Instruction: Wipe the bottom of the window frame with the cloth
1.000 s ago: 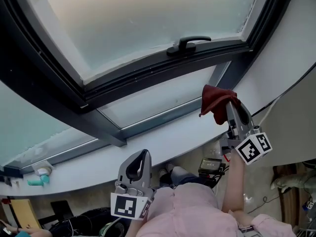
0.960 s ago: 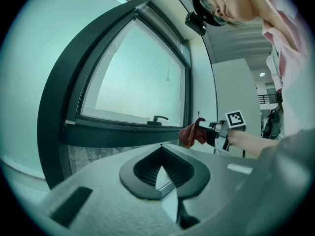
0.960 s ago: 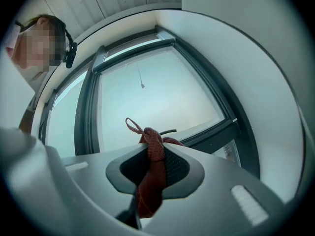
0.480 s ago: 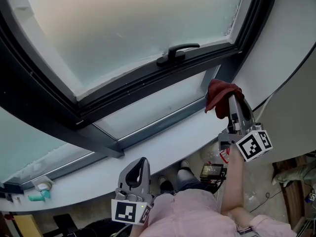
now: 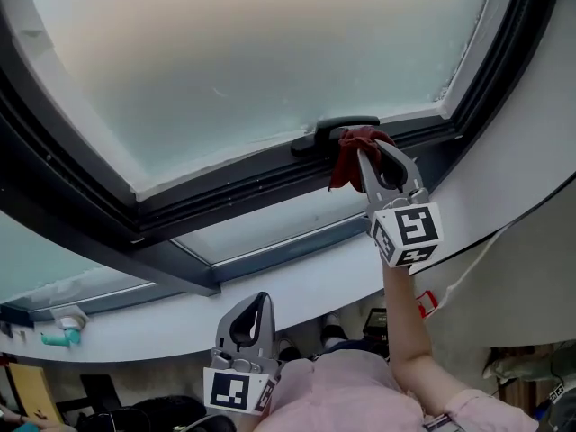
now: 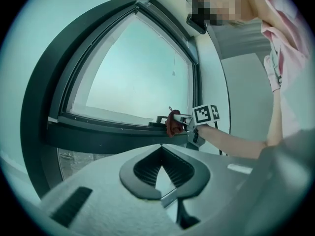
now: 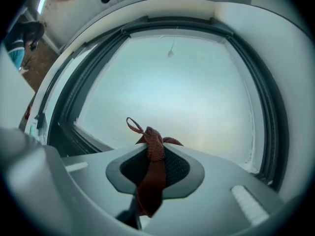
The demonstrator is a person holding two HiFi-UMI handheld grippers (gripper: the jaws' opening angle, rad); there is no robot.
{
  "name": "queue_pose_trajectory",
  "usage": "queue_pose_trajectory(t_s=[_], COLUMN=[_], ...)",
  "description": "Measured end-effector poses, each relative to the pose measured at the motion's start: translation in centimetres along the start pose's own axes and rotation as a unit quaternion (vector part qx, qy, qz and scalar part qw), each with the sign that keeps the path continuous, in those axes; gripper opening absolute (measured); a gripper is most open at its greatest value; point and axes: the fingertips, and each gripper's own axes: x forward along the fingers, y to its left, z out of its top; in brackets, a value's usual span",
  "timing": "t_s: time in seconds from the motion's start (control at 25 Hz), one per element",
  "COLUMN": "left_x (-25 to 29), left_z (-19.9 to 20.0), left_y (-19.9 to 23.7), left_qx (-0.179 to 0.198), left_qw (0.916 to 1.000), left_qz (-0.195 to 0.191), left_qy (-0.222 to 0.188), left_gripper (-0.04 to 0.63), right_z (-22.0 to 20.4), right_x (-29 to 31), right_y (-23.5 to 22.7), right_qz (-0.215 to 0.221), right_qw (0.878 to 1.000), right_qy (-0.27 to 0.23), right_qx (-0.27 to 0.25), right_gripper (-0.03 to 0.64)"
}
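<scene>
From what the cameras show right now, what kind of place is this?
Probably an indoor room at a large window; whether it is a home or an office I cannot tell. A dark window frame holds a frosted pane with a lever handle, and a white sill runs below it.

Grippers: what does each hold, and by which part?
Right gripper: red cloth, pinched by a bunched fold, loop past the tips. Left gripper: nothing, jaws shut.
</scene>
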Motion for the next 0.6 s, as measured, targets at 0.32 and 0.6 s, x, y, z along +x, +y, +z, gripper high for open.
queue_pose_trajectory(t_s=[0.32, 0.6], left_x=[4.8, 7.9], left_z=[0.1, 0.1], left_y=[-0.8, -2.4], left_qx=[-0.006, -0.004], left_qw=[0.9985, 0.9984], left_qz=[0.053, 0.056], left_qy=[-0.009, -0.01], left_gripper=[-0.003, -0.003], right_z=[-3.1, -5.0], right_x=[3.6, 4.1], right_y=[-1.5, -3.1], right_qz=[0.034, 0.07], right_qw=[0.996, 0.991], right_qy=[0.063, 0.11], right_qx=[-0.047, 0.015], right_gripper=[0.066, 0.066])
